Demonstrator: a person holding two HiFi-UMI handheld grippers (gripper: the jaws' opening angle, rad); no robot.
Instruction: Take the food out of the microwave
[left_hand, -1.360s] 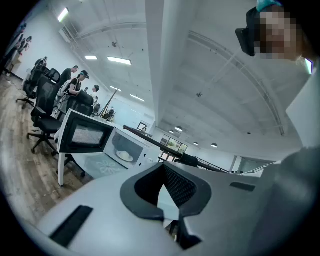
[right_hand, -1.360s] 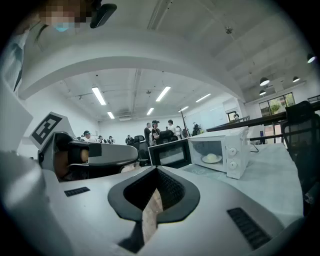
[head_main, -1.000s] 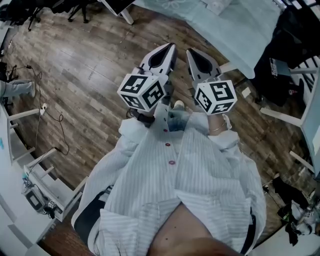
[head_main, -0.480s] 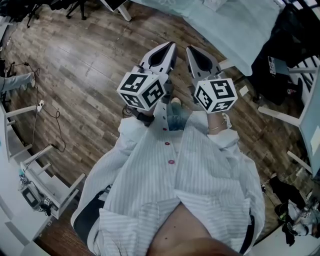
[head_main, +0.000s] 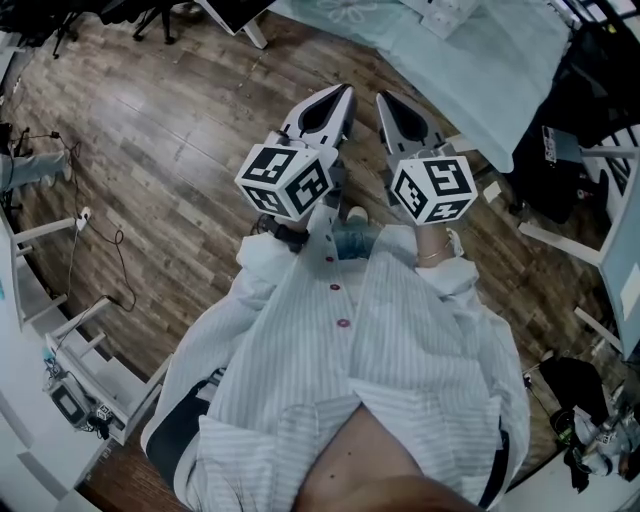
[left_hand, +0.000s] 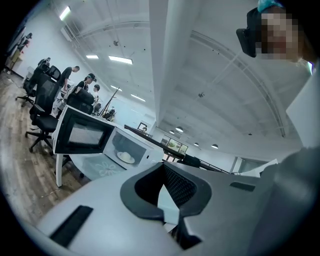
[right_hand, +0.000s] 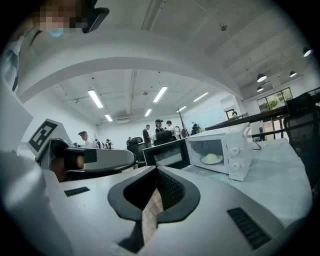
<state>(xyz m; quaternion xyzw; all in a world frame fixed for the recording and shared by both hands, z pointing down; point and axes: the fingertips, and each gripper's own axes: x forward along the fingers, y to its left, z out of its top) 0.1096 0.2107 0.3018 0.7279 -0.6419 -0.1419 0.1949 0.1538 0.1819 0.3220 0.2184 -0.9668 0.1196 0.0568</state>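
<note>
Well ahead of the closed, empty right hand-held gripper (head_main: 385, 100), the open microwave (right_hand: 227, 150) holds food (right_hand: 211, 158). Beside it, the left hand-held gripper (head_main: 343, 92) is likewise closed and empty.

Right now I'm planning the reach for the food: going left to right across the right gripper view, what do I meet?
Left gripper → open microwave door → food → control knobs.

Head view looks down; 2 gripper views share microwave (right_hand: 234, 152)
</note>
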